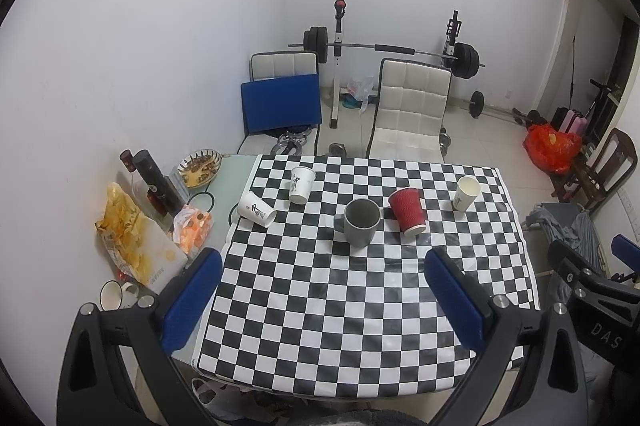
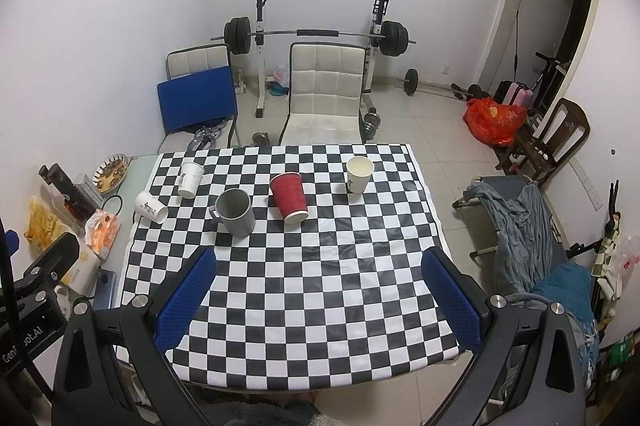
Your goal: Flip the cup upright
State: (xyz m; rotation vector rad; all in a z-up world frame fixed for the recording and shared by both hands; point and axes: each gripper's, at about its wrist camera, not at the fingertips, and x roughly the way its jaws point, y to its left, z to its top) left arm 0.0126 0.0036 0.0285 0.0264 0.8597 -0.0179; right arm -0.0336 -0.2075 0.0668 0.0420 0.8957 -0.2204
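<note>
Several cups stand on the checkered tablecloth (image 1: 360, 306) (image 2: 320, 286). A red ribbed paper cup (image 1: 406, 211) (image 2: 289, 197) stands upside down, rim on the cloth. A grey mug (image 1: 361, 222) (image 2: 236, 212) stands upright left of it. A white paper cup (image 1: 466, 193) (image 2: 359, 174) stands upright at the right. Another white cup (image 1: 301, 184) (image 2: 190, 179) stands upside down at the far left, and a third white cup (image 1: 256, 209) (image 2: 151, 207) lies on its side at the cloth's left edge. My left gripper (image 1: 324, 302) and right gripper (image 2: 318, 300) are open, empty, above the near cloth.
Snack bags (image 1: 132, 238), dark bottles (image 1: 156, 186) and a bowl of food (image 1: 199, 168) crowd the table's left strip. Two white chairs (image 1: 412, 114) and a barbell rack (image 1: 394, 50) stand behind the table. A folding cot with cloth (image 2: 520, 222) stands to the right.
</note>
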